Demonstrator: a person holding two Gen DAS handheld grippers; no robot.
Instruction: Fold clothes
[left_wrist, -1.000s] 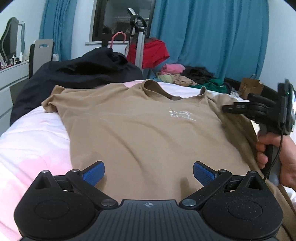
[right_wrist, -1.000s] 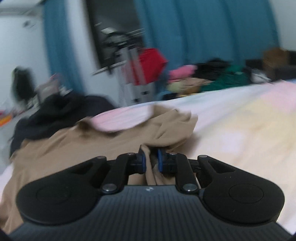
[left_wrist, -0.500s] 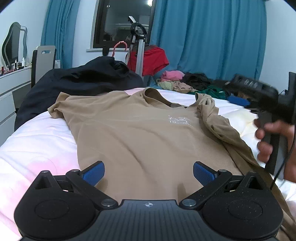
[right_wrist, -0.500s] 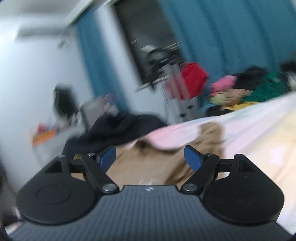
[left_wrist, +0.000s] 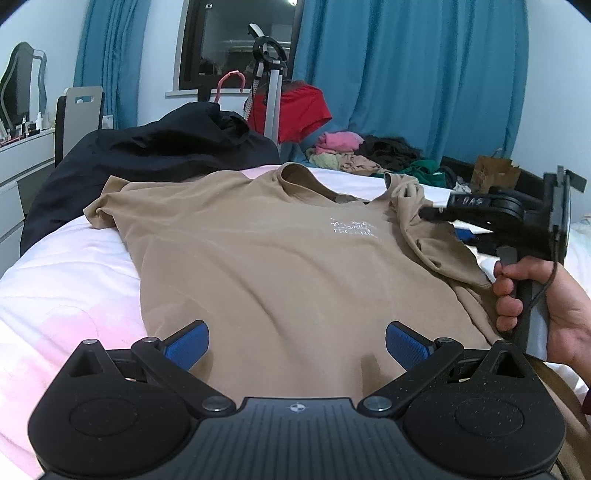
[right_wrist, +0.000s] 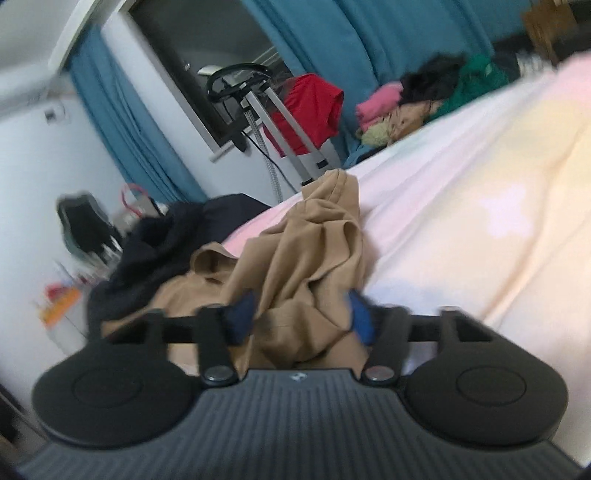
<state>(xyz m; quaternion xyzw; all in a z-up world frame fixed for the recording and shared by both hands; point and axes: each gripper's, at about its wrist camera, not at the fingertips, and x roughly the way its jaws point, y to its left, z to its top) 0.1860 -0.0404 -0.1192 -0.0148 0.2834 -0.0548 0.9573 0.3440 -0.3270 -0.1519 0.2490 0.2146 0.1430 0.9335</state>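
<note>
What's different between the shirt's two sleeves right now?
The sleeve on the left lies spread out beside the dark pile of clothing; the sleeve on the right is bunched up and flopped onto the shirt's chest. The right tongs sit open around the right sleeve; no tongs are near the left one. Both are the same tan fabric.

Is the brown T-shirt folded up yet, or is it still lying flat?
Mostly flat. The tan T-shirt lies spread front-up on the bed; only its right sleeve is bunched, between the open right gripper fingers.
</note>
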